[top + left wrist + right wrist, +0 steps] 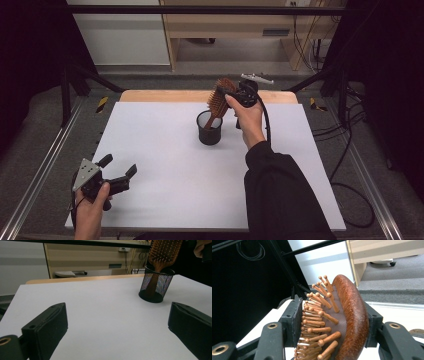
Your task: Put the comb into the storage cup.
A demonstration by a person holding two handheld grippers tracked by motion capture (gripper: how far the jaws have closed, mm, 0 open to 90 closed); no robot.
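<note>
Right gripper point(332, 325): jaws set on either side of the head of a wooden paddle hairbrush point(342, 320). One pad sits against the bristle tips, the other against the smooth rounded back. Contact looks real on both sides in the right gripper view, so call it a grip on the brush head, though a light one.

In the high view the right gripper point(231, 95) is raised above the far middle of the table, held in the person's right hand point(248, 120), black sleeve point(280, 195) running down to the bottom edge. Cable trails off the gripper body. Brush point(218, 102) is tilted, head up, handle end down inside a black mesh cup point(209, 129). Cup stands upright on the white table top point(175, 170), a bit right of centre, toward the far side. Left gripper view confirms: brush handle visible through the mesh of the cup point(156, 286), brush head point(165, 252) sticking out above the rim.

Left gripper point(117, 172): jaws wide apart, nothing between them, pads clear of everything. Held in the left hand point(92, 210) at the near left corner of the table, low over the surface, pointing roughly toward the cup. Well apart from cup and brush. Grey three-cornered plate on top of it.

Wooden strip point(150, 95) along the table's far edge, light wood furniture point(225, 25) behind it on a grey floor.
</note>
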